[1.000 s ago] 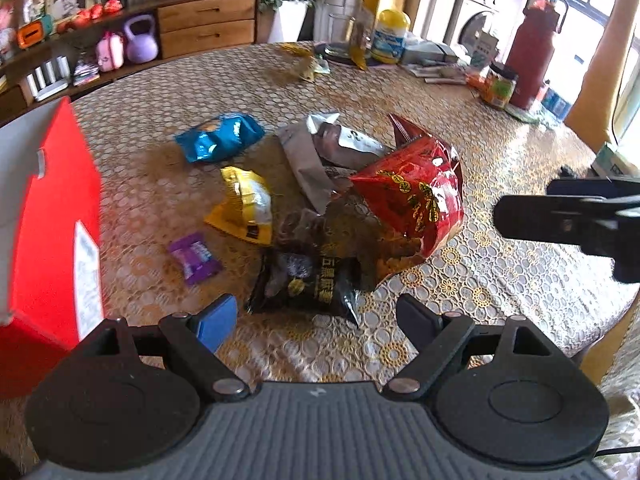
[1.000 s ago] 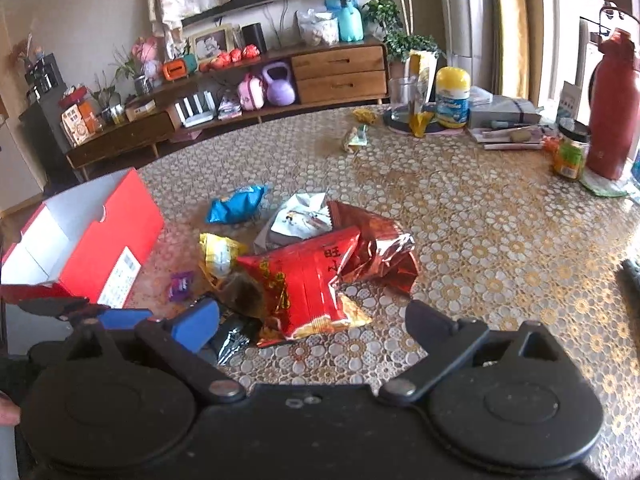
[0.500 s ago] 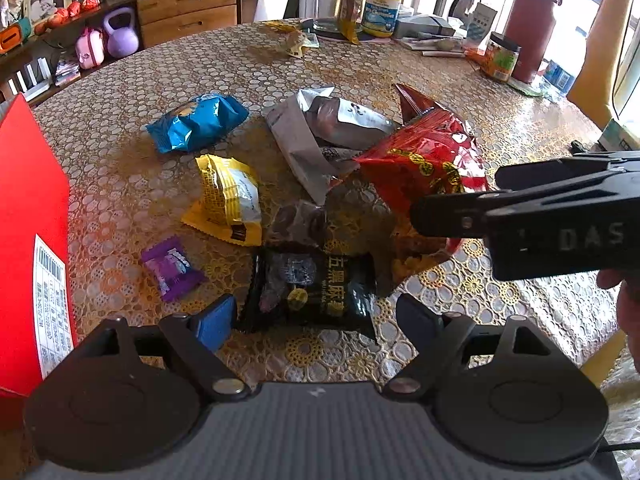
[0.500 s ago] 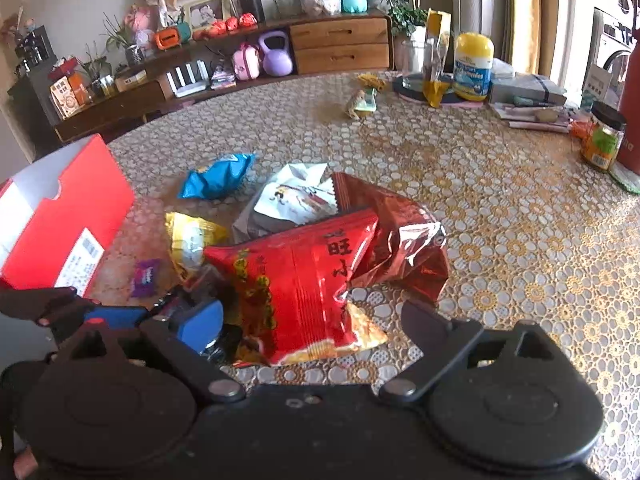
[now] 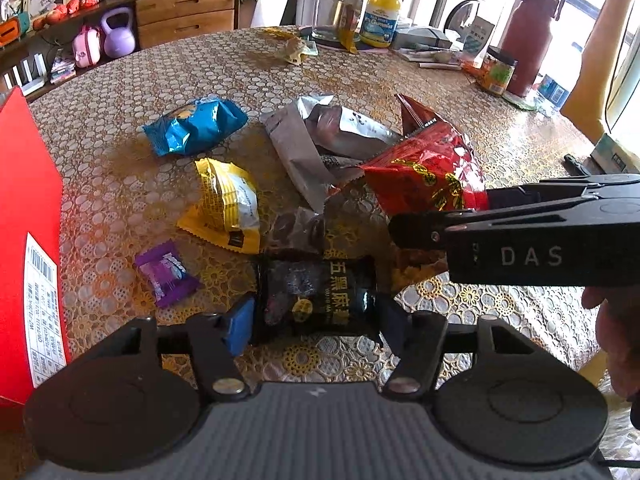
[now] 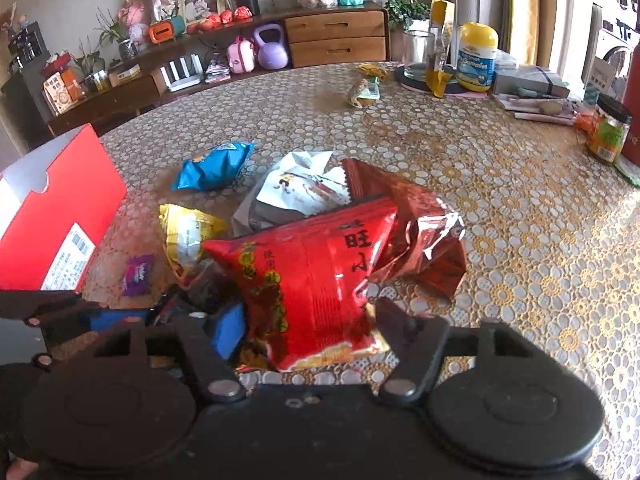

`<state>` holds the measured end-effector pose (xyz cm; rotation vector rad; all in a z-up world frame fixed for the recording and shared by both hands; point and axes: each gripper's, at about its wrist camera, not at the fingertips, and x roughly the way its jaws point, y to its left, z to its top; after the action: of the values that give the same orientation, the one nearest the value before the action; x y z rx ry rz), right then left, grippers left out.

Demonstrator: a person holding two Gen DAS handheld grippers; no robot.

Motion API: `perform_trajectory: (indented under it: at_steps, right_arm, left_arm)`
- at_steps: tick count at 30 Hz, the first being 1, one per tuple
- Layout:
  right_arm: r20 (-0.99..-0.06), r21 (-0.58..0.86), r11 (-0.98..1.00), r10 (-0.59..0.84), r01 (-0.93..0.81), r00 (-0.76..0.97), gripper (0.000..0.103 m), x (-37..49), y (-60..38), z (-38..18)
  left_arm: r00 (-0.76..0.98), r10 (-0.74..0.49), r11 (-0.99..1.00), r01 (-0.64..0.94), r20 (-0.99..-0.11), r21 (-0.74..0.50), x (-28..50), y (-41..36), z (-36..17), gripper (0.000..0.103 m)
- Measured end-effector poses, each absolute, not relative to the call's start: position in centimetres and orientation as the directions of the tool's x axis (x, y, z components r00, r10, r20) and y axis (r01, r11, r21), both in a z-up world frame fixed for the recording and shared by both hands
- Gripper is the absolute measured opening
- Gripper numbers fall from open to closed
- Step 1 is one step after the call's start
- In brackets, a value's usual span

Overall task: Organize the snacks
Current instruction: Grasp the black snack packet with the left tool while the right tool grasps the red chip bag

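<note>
Left gripper [image 5: 316, 322] low over the near edge of the round table with the gold-and-white lace-pattern cover [image 5: 500, 152]; jaws closing around a glossy black snack packet with yellow print [image 5: 316, 296], blue pad and black pad right at its two ends — cannot tell if they press yet; packet lying flat on the table. Right gripper [image 6: 306, 330] just beside it; jaws closing on the near end of a large shiny red crinkled snack bag [image 6: 316, 264], bag between the fingers, contact not clear; in the left view this gripper shows as a black body lettered DAS, a hand behind it. Beyond the black packet: small purple candy wrapper [image 5: 166, 274] toward the left edge; yellow foil snack packet [image 5: 228, 204]; silver-grey foil pouch [image 5: 320, 140] mid-table, partly under the red bag; blue foil snack bag [image 5: 196, 126] farther back. Red cardboard box with white label [image 5: 28, 240] stands at the left edge, open. Far edge — yellow-lidded supplement bottle [image 5: 380, 18]; dark red thermos flask [image 5: 528, 40] on the far right.
</note>
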<state>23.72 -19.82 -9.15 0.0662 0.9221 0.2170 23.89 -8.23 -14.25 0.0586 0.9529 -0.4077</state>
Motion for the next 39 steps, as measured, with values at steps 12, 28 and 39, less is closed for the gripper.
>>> perform_trajectory:
  at_steps: [12,28,39]
  right_arm:
    - [-0.766,0.138,0.977,0.210,-0.163,0.607,0.060,21.8,-19.7,-7.5]
    - [-0.714,0.166,0.967,0.254,-0.194,0.652,0.060,16.5,-18.9,-1.5]
    - [-0.698,0.154,0.954,0.290,-0.258,0.655,0.060,13.5,-16.5,2.4]
  left_arm:
    - [0.524,-0.310,0.927,0.352,-0.793,-0.130,22.0,-7.9,-13.1,0.052]
    - [0.602,-0.303,0.948,0.272,-0.738,-0.167,17.0,-4.7,-6.9,0.053]
    - [0.661,-0.240,0.970,0.182,-0.711,-0.158,13.7,-0.9,-2.2,0.053]
